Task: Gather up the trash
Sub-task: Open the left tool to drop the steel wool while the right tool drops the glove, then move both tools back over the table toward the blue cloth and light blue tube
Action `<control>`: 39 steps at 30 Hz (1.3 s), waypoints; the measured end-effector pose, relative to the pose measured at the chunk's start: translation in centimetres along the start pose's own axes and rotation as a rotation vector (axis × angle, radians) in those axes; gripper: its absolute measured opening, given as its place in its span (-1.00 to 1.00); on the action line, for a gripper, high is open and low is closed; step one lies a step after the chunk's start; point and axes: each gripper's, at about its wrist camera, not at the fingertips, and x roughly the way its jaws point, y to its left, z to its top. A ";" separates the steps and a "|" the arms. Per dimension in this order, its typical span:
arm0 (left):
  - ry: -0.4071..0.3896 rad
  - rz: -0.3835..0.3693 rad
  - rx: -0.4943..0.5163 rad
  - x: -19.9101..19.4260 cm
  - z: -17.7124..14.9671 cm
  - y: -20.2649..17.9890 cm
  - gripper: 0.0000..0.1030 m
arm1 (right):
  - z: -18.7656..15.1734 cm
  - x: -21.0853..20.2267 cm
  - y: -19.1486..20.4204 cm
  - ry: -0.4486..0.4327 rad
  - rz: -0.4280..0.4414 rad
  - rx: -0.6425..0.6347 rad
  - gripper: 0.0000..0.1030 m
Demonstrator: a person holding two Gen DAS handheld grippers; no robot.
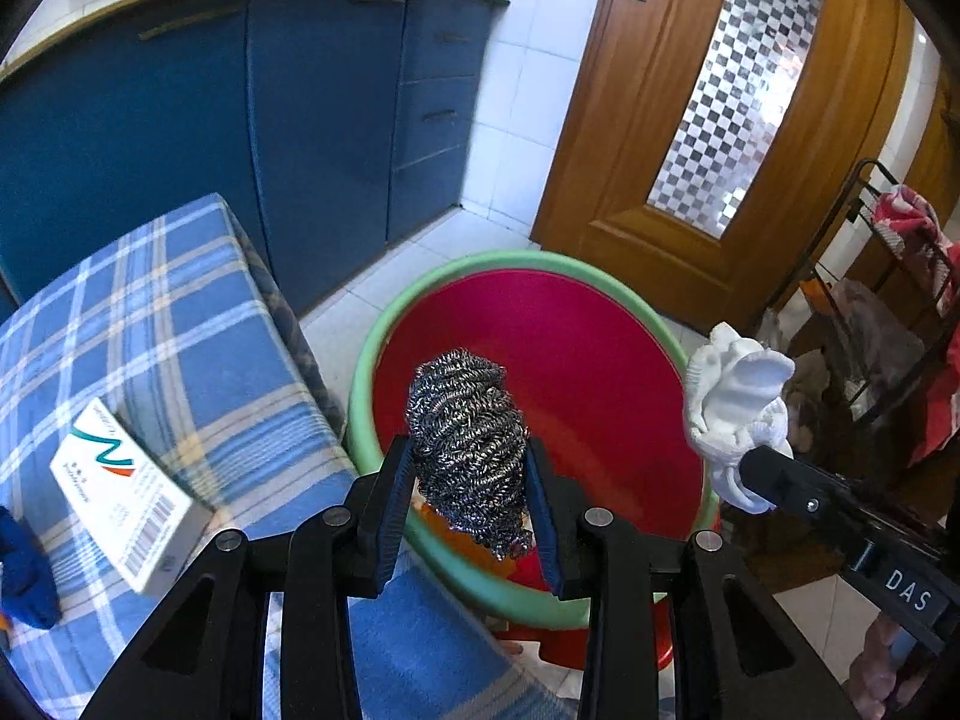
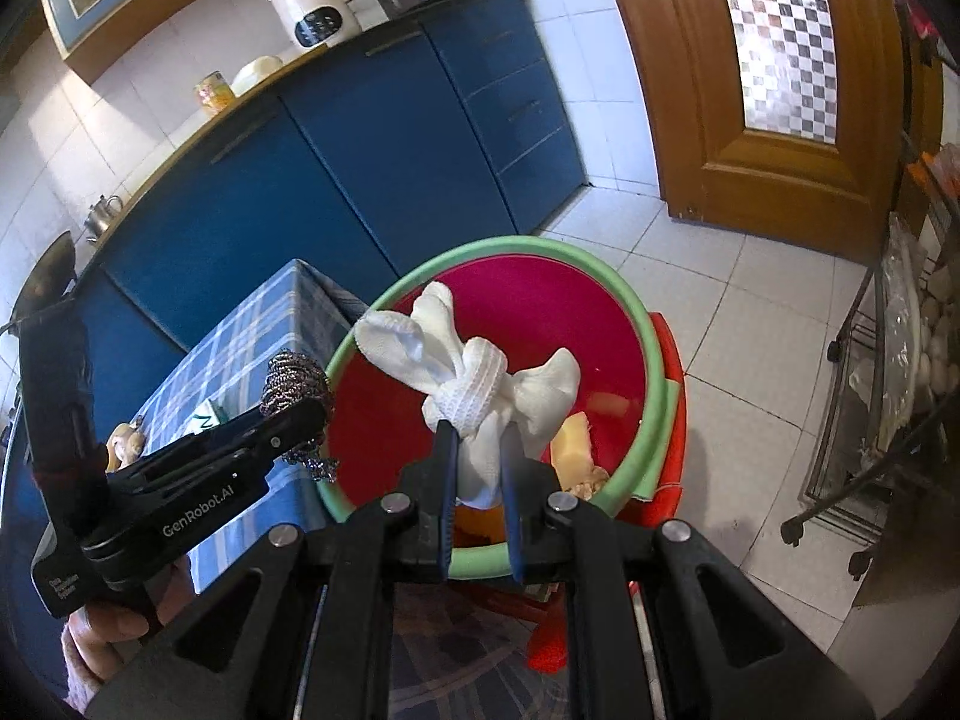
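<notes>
My left gripper [image 1: 471, 456] is shut on a steel wool scourer [image 1: 465, 426] and holds it above the near rim of a red basin with a green rim [image 1: 420, 300]. My right gripper [image 2: 480, 450] is shut on a knotted white cloth [image 2: 480, 384] and holds it above the same basin [image 2: 654, 360]. The cloth shows at the right of the left wrist view [image 1: 735, 402]. The scourer shows at the left of the right wrist view [image 2: 294, 387]. Yellowish scraps [image 2: 576, 444] lie in the basin.
A table with a blue plaid cloth [image 1: 180, 330] stands left of the basin, with a white box [image 1: 123, 486] on it. Blue cabinets [image 1: 300, 120] stand behind, a wooden door [image 1: 690, 120] at the back right. A wheeled metal rack [image 2: 870, 390] stands at the right.
</notes>
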 end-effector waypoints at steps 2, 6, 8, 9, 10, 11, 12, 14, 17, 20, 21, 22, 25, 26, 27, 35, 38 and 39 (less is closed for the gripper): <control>0.009 -0.014 0.011 0.4 0.1 -0.2 -0.26 | -0.1 0.5 -0.3 0.008 -0.003 0.007 -0.69; 0.015 -0.022 0.017 0.6 -0.1 -0.4 -0.11 | -0.2 1.2 -0.7 0.018 -0.011 0.019 -0.69; 0.017 -0.010 0.012 0.6 -0.1 -0.3 0.00 | -0.2 1.3 -1.1 0.018 -0.013 0.024 -0.69; 0.019 -0.003 0.009 0.6 -0.1 -0.3 0.01 | -0.2 1.4 -1.2 0.017 -0.014 0.026 -0.69; 0.021 0.001 0.007 0.5 -0.1 -0.3 0.01 | -0.2 1.4 -1.3 0.016 -0.015 0.027 -0.69; 0.018 0.001 0.002 0.4 -0.2 -0.2 0.01 | -0.2 1.5 -1.2 0.015 -0.016 0.027 -0.69; 0.014 0.001 -0.001 0.2 -0.2 -0.1 0.01 | -0.2 1.5 -1.2 0.014 -0.016 0.026 -0.69; 0.006 0.007 -0.005 -0.2 -0.2 0.1 0.01 | -0.2 1.6 -1.2 0.013 -0.015 0.026 -0.68; 0.000 0.017 -0.017 -0.6 -0.3 0.6 0.01 | -0.1 1.8 -0.9 0.009 -0.012 0.020 -0.57; -0.006 0.029 -0.037 -1.0 -0.4 1.1 0.01 | -0.2 1.9 -0.7 0.011 -0.013 0.025 -0.51; -0.008 0.030 -0.041 -1.2 -0.4 1.3 0.01 | -0.2 1.9 -0.7 0.009 -0.010 0.025 -0.46; -0.013 0.031 -0.049 -1.5 -0.4 1.5 0.01 | -0.2 1.8 -0.7 0.007 -0.009 0.025 -0.33; -0.028 0.035 -0.063 -2.4 -0.5 2.0 0.01 | -0.2 1.3 -0.4 -0.012 -0.010 0.011 -0.27; -0.034 0.037 -0.068 -2.8 -0.6 2.2 0.01 | -0.2 1.1 -0.4 -0.016 -0.012 0.009 -0.27; -0.040 0.040 -0.072 -3.2 -0.6 2.4 0.01 | -0.3 0.9 -0.3 -0.021 -0.012 0.007 -0.27; -0.087 0.106 -0.084 -7.0 -1.4 3.8 0.01 | -1.0 -1.2 1.7 -0.041 0.026 -0.019 -0.27; -0.102 0.124 -0.108 -8.5 -2.0 4.8 0.01 | -1.5 -1.7 2.9 -0.034 0.045 -0.038 -0.27; -0.103 0.129 -0.115 -8.8 -2.2 5.0 0.01 | -1.7 -1.9 3.2 -0.032 0.048 -0.044 -0.27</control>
